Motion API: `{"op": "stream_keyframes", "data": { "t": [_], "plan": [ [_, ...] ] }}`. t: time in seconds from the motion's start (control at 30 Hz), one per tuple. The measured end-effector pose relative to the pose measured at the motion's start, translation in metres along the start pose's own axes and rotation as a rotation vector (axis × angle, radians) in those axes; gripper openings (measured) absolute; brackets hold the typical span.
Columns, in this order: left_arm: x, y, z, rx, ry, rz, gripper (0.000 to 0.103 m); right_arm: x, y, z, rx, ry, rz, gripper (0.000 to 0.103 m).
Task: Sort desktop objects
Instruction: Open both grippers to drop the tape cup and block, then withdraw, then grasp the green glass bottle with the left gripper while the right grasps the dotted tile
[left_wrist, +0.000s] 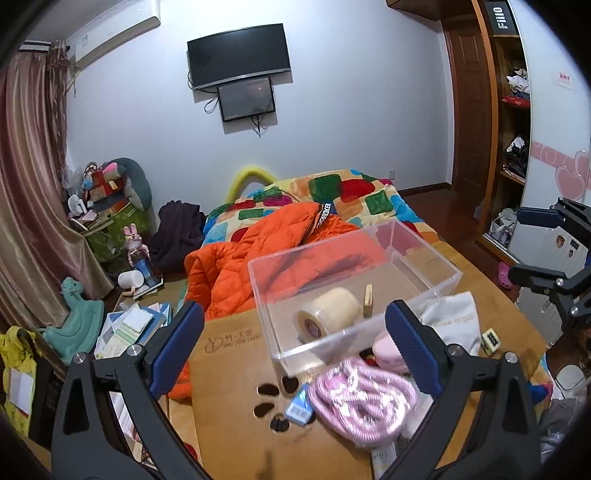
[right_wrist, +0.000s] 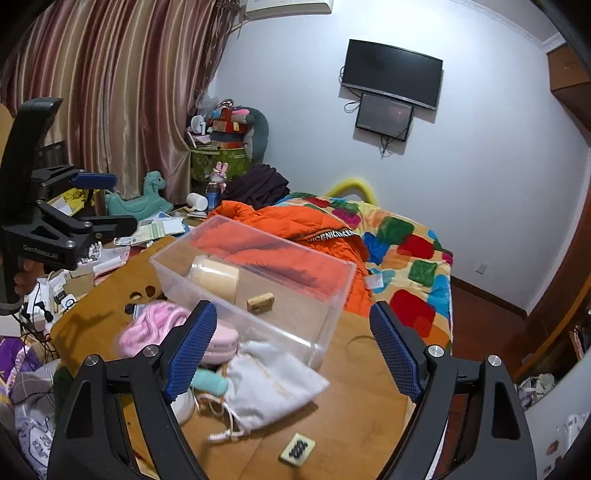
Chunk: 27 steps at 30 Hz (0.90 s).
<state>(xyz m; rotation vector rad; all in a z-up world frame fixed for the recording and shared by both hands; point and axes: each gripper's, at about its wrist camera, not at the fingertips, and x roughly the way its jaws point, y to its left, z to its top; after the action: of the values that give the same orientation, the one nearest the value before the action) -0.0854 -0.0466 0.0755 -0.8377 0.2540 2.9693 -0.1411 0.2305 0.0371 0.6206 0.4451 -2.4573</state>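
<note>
Sorting seems to be only partly done. Inside the clear plastic rectangular box (left_wrist: 354, 280) on the wooden tabletop (right_wrist: 354, 417) two things already lie: a cream-coloured roll of tape (left_wrist: 328, 312) on its side and a small wooden block (right_wrist: 260, 302) near it.

Several things are not yet in the box. A pink coiled cord (left_wrist: 364, 393) lies just in front of the box, with a small blue-and-white packet (left_wrist: 298, 406) beside it. A round pink case (right_wrist: 219, 341), a light grey drawstring pouch (right_wrist: 273, 384) and a short mint-green stick (right_wrist: 210, 382) lie close together near the box wall. A cream tile with dark markings (right_wrist: 297, 448) lies apart, near the table edge.

Both tools are empty. The left gripper (left_wrist: 295, 343) has its blue pads spread wide above the box and the cord, pinching nothing. The right gripper (right_wrist: 291, 354) is also spread, with nothing between its pads. I judge that the larger part of the work is still left.
</note>
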Motion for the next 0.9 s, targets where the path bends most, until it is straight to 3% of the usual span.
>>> {"op": "stream_keyframes", "data": {
  "t": [0.23,0.37,0.5,0.67,0.9],
  "plan": [
    [0.0,-0.016,-0.041,-0.009,0.045,0.009,0.1,-0.006,0.008,-0.035,0.023,0.014,-0.037,0.083],
    [0.003,-0.024,-0.063,-0.063,0.075,-0.042,0.1,-0.003,0.016,-0.056,0.044,0.036,-0.033,0.083],
    [0.005,-0.031,-0.086,-0.102,0.096,-0.036,0.1,0.003,0.015,-0.077,0.09,0.062,-0.032,0.083],
    [0.014,-0.043,-0.114,-0.146,0.156,-0.065,0.1,0.018,0.01,-0.1,0.158,0.101,-0.1,0.083],
    [0.009,-0.052,-0.139,-0.144,0.14,-0.009,0.1,0.033,0.003,-0.126,0.254,0.131,-0.138,0.083]
  ]
}}
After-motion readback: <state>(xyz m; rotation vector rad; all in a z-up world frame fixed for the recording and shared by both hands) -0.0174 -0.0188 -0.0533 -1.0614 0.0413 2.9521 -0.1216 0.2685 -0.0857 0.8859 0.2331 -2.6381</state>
